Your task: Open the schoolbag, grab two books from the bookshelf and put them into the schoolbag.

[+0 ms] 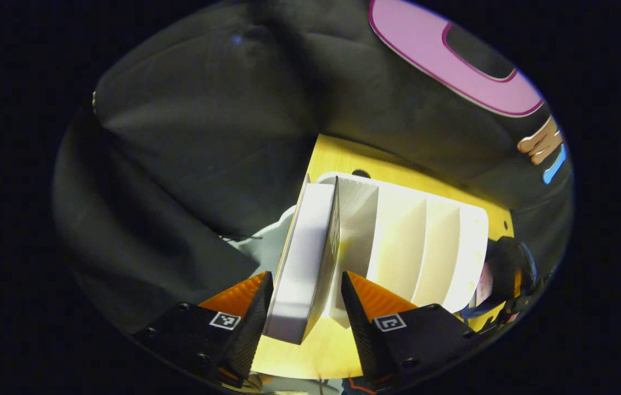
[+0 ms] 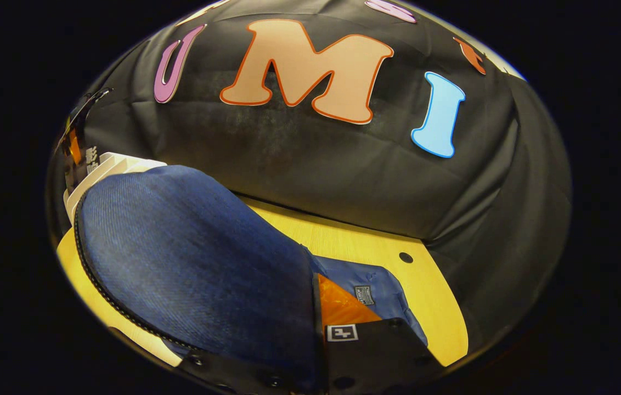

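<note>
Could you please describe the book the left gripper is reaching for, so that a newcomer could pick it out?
On the yellow table stands a white bookshelf with upright dividers. The book stands at its end slot, between the left gripper fingers; the other slots hold nothing.

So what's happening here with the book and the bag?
A person is packing a schoolbag using two hand-held grippers. The left gripper has its jaws on either side of a white book at the end of the white bookshelf on the yellow table; a gap shows on one side, so the grip isn't firm yet. The right gripper holds up the flap of the blue schoolbag, keeping it open.
</note>
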Demonstrator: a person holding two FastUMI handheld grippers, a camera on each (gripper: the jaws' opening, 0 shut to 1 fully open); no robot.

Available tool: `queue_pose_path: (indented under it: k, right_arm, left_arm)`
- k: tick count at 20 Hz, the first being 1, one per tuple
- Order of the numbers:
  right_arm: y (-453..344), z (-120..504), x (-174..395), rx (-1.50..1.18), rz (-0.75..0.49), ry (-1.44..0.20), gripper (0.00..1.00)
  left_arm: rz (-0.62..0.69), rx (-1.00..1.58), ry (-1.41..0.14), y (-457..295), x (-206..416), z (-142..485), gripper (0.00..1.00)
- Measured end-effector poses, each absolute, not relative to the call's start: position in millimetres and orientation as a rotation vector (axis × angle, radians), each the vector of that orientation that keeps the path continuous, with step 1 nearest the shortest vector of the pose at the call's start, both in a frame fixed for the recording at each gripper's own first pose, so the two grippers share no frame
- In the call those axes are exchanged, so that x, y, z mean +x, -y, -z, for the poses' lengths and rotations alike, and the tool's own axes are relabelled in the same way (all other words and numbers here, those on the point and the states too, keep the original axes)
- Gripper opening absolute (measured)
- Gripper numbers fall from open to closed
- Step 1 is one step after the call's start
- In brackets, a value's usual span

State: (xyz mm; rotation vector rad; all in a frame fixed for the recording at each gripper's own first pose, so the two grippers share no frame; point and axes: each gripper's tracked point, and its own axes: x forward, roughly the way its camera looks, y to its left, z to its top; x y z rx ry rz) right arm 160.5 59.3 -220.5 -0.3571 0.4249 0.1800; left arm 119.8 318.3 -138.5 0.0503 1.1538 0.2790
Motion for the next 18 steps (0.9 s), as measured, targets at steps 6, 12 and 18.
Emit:
queue_pose_path:
  k: [6, 12, 18]
  right_arm:
    - [-61, 223, 160, -0.359, -0.162, -0.427, 0.08]
    - [-60, 223, 161, -0.338, -0.147, -0.426, 0.08]
    - [-61, 224, 160, -0.351, -0.144, -0.425, 0.08]
  left_arm:
    - [-0.256, 0.196, -1.313, -307, 131, 145, 0.64]
    - [-0.228, 0.190, -1.409, -300, 133, 171, 0.53]
    - [-0.223, 0.137, -1.443, -294, 135, 190, 0.40]
